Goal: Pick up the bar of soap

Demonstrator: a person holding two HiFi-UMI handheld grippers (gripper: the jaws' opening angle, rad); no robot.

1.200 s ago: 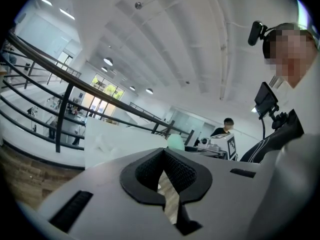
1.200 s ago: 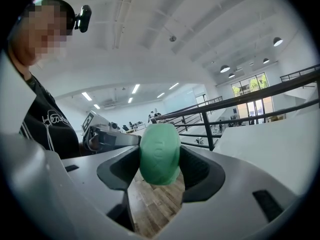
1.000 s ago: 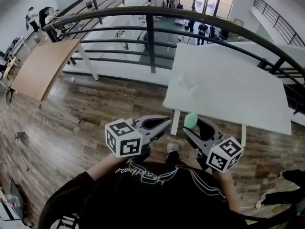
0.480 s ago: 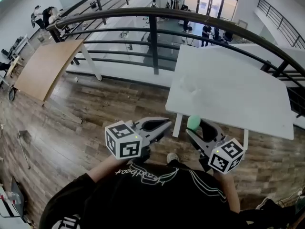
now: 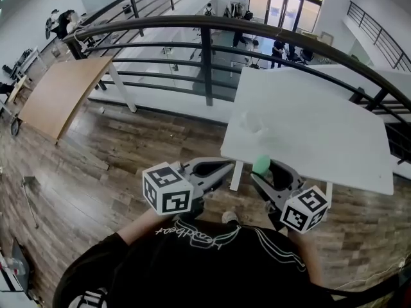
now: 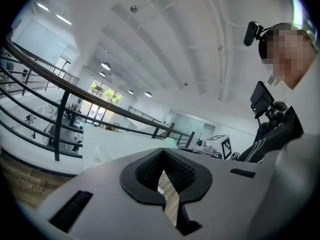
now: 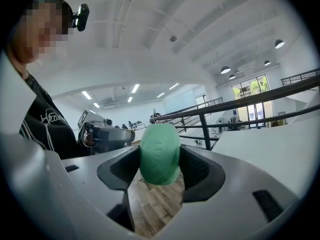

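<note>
— Where is the green oval bar of soap (image 7: 160, 154)?

— Clamped between the jaws of the right gripper (image 5: 264, 172), lower centre of the head view, a little right of the middle; in the right gripper view it fills the centre of the frame, the dark pads pressing its two sides, its top standing above them.

— Is it resting on anything?

— No; it is held in the air. In the head view it shows against the near edge of the white rectangular table (image 5: 314, 124), which takes up the right middle of the frame; in the right gripper view the brown wooden plank floor (image 7: 152, 204) lies below it.

— And the left gripper (image 5: 223, 169)?

— Just left of centre in the head view, beside the right one and apart from it; its jaws are drawn together at the tips with nothing between them; only a sliver of floor shows through the gap behind the tips.

— What else is in the frame?

— A curved black metal railing (image 5: 204, 59) sweeps across the upper part of the head view, behind the table; the person's black printed shirt (image 5: 212, 265) fills the bottom edge.
</note>
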